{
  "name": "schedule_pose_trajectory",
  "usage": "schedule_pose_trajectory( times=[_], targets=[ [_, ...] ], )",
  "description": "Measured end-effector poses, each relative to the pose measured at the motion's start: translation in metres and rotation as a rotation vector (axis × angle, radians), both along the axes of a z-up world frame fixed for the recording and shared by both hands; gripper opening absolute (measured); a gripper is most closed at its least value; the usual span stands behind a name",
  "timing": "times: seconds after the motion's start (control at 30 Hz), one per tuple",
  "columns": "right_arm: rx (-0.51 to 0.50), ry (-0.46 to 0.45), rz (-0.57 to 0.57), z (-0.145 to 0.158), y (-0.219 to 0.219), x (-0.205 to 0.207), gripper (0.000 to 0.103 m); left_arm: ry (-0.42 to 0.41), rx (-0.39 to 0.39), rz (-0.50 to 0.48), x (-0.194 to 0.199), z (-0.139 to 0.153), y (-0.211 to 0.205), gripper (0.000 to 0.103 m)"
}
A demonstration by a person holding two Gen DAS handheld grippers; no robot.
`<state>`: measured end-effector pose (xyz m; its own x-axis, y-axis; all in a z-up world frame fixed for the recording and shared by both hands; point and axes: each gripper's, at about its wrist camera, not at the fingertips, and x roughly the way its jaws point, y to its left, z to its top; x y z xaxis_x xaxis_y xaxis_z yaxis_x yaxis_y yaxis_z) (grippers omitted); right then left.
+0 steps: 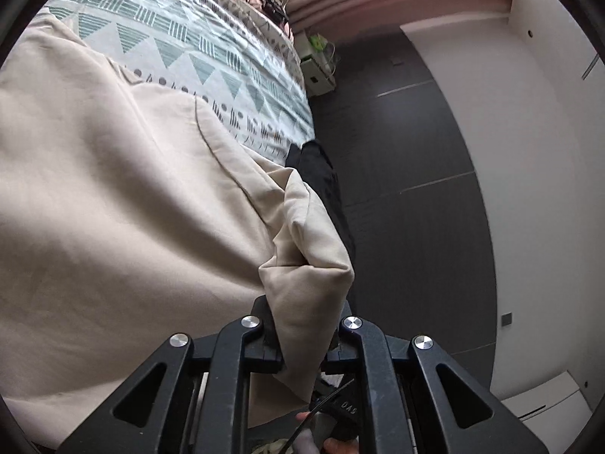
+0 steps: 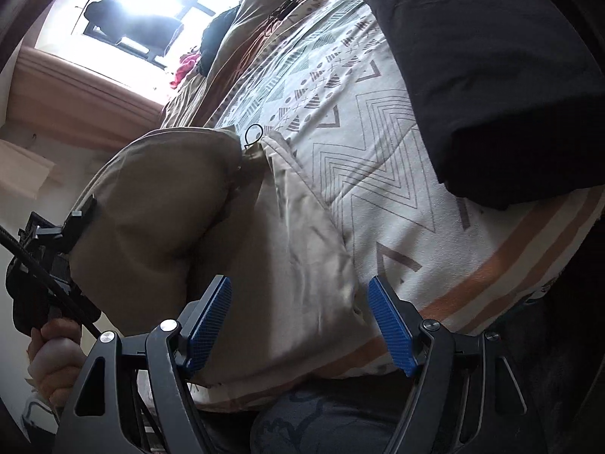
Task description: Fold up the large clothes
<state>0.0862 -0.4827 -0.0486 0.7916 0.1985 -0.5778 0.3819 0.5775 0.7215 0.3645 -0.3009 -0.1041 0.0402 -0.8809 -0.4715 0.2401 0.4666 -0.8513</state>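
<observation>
**Beige cloth pinched on my left, loose under my right**

Though my left claw (image 1: 302, 344) is nearly closed, I cannot see its pads: a bunched fold of the beige garment (image 1: 124, 196) wraps over them and hides the tips, so all that shows is cloth pinched tight between the jaws. From that pinch the garment spreads ahead and to the left of the claw over the patterned bedspread (image 1: 211, 56). A dark piece of cloth (image 1: 317, 174) hangs at the bed's edge just ahead of the claw; what it is I cannot make out.

My right claw (image 2: 298, 325) stands wide, its blue pads (image 2: 210, 325) clear of everything. The same garment (image 2: 302, 249) lies directly under and between them, untouched, running ahead toward a small black loop (image 2: 253, 132) at its far end. To the left of this claw the other gripper (image 2: 56, 234) lifts a billow of the cloth, with my hand (image 2: 53, 359) partly cut off by the claw's frame. A black garment (image 2: 491, 75) lies ahead to the right, cropped by the frame's edge. The window beyond is blown out.
</observation>
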Motion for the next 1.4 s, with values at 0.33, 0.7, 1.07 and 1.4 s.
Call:
schedule_pose_trajectory(
  times=[0.33, 0.7, 1.07, 1.4],
  targets=[
    [0.056, -0.005, 0.0, -0.015, -0.015, -0.019, 0.074, 0.063, 0.059, 0.015, -0.025, -0.023, 0.024, 0.085],
    [0.023, -0.041, 0.101, -0.02, 0.011, 0.002, 0.074, -0.036, 0.222, 0.218, -0.034, -0.01, 0.132, 0.085],
    [-0.032, 0.009, 0.071, -0.039, 0.009, 0.027, 0.022, -0.06, 0.406, 0.3, -0.048, -0.057, 0.198, 0.085],
    [-0.059, 0.005, 0.075, -0.056, 0.01, 0.009, 0.005, 0.004, 0.413, 0.288, -0.056, -0.101, 0.201, 0.048]
  ],
)
